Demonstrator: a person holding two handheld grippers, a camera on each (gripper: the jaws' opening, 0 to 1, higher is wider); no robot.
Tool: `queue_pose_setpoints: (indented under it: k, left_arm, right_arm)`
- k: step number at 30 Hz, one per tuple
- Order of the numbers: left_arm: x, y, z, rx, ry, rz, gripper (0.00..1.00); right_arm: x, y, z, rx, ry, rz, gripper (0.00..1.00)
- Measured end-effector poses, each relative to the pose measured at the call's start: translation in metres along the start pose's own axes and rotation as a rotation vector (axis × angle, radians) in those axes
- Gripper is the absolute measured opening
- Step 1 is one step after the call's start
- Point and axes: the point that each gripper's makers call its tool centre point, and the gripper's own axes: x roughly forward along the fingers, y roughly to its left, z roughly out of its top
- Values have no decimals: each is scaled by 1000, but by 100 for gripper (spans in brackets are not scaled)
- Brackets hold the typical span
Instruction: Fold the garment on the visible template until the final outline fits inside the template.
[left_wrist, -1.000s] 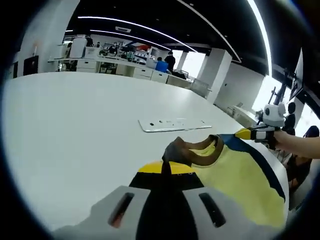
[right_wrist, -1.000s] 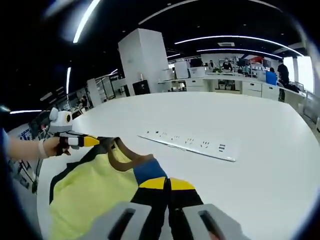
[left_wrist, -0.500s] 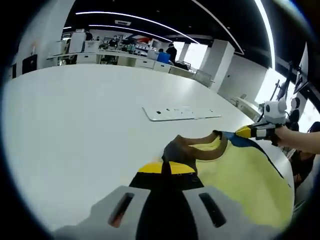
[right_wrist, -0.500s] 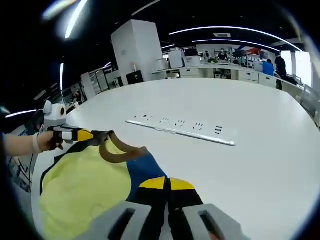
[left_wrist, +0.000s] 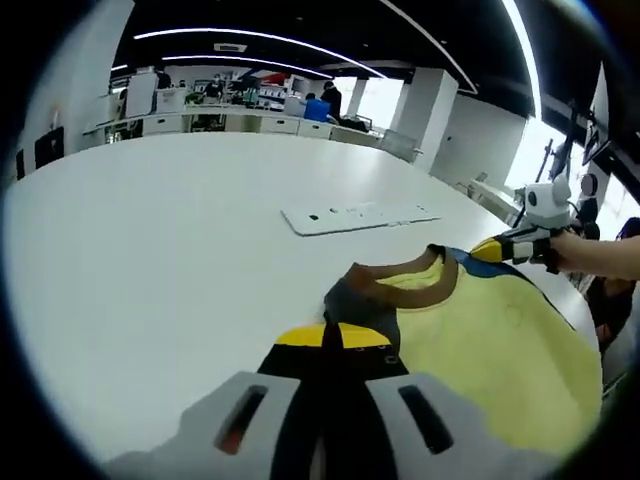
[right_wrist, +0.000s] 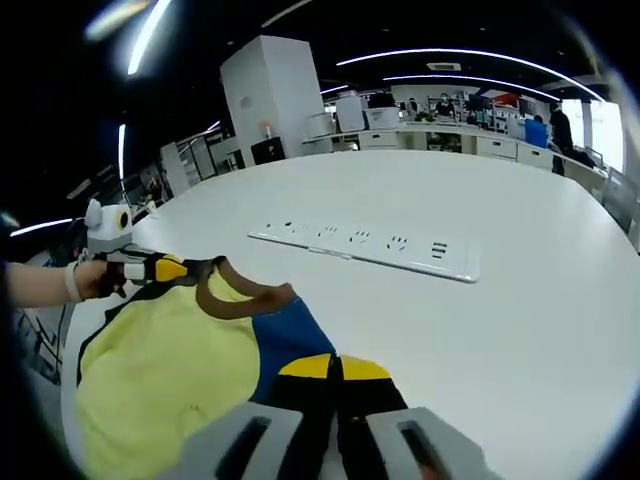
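The shirt (left_wrist: 480, 340) is pinched at both shoulders by the left gripper (left_wrist: 335, 340) and right gripper (right_wrist: 335, 370). It is held spread over the table (left_wrist: 150, 250); no fold is seen, so the folding is judged barely begun.

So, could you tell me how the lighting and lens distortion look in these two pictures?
Left gripper view: bright window glare at the right, ceiling light strips bowed by the fisheye, garment evenly lit. Right gripper view: white table evenly bright with no hard shadows, power strip sharp, ceiling strips curved.
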Motion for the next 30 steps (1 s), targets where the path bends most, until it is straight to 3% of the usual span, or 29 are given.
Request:
queue_pose_setpoints:
  k: [1, 2, 3, 4, 7, 11, 14, 18, 21, 30]
  left_arm:
    - [0, -4, 0, 6, 2, -20, 9]
    - [-1, -9, 0, 4, 6, -37, 20]
    - [-1, -10, 0, 21, 7, -31, 35]
    - [-1, -11, -1, 39, 9, -33, 44]
    - [-5, -22, 4, 33, -3, -87, 55]
    - [-9, -29, 11, 64, -20, -107, 71]
    - [-12, -34, 16, 82, -32, -129, 83]
    - [-18, -37, 20, 87, -38, -146, 92]
    - [-23, -40, 21, 79, -32, -156, 99]
    - [-35, -43, 22, 93, 0, -161, 99]
  right_arm:
    - [0, -2, 3, 9, -6, 3, 5]
    - [0, -2, 6, 14, -19, 4, 20]
    - [-1, -2, 8, 8, -31, -6, 30]
    - [-2, -1, 8, 1, -30, -5, 35]
    - [-6, 6, 8, -21, -27, 20, 41]
    - [-10, 12, 9, -28, -25, 36, 63]
    - [-14, 15, 8, -52, -9, 44, 72]
    - [-18, 22, 4, -75, 13, 62, 88]
    - [-21, 23, 2, -81, 25, 57, 94]
    - [-35, 27, 0, -89, 39, 42, 90]
